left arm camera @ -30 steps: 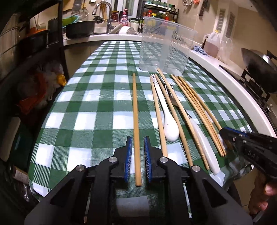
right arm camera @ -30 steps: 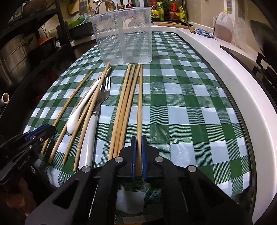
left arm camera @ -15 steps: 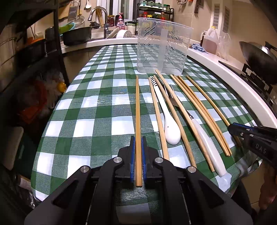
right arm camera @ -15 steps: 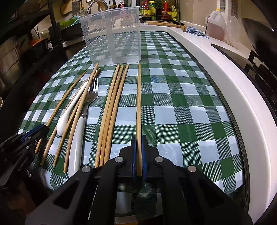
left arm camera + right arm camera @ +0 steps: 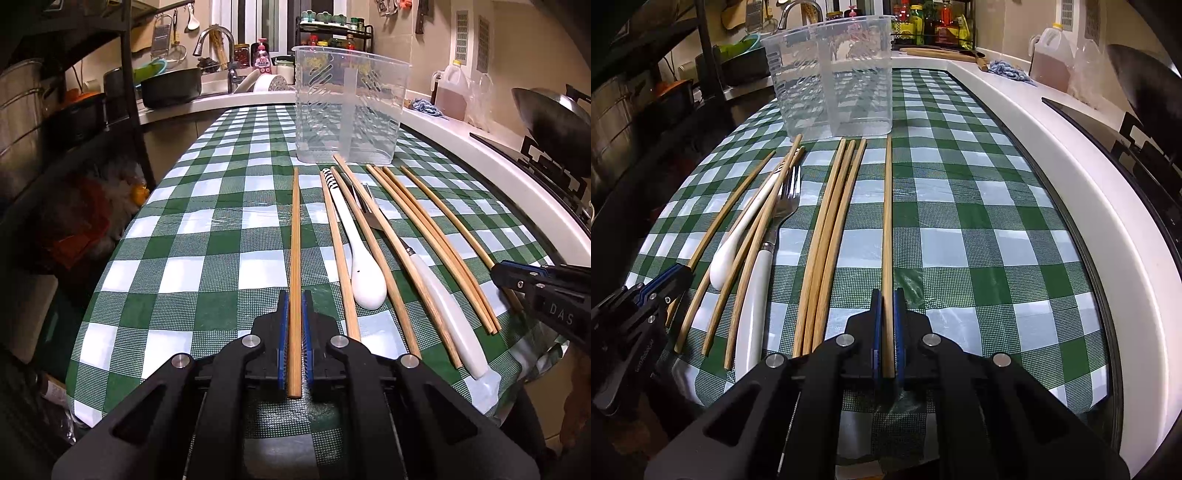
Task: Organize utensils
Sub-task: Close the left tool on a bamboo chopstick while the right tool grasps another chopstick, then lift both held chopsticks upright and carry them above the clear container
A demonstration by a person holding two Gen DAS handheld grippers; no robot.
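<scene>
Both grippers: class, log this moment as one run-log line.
left gripper: shut on leftmost chopstick | right gripper: shut on rightmost chopstick | clear holder: empty

A second ago the black left gripper with blue pads (image 5: 294, 325) stood open around the leftmost bamboo chopstick (image 5: 294, 258); now it pinches it. The rightmost bamboo chopstick (image 5: 887, 236), once against its neighbours, now sits apart.

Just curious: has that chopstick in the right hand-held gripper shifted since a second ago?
Yes. The chopstick has shifted right, away from the three chopsticks lying on the checked cloth, which it earlier nearly touched.
</scene>
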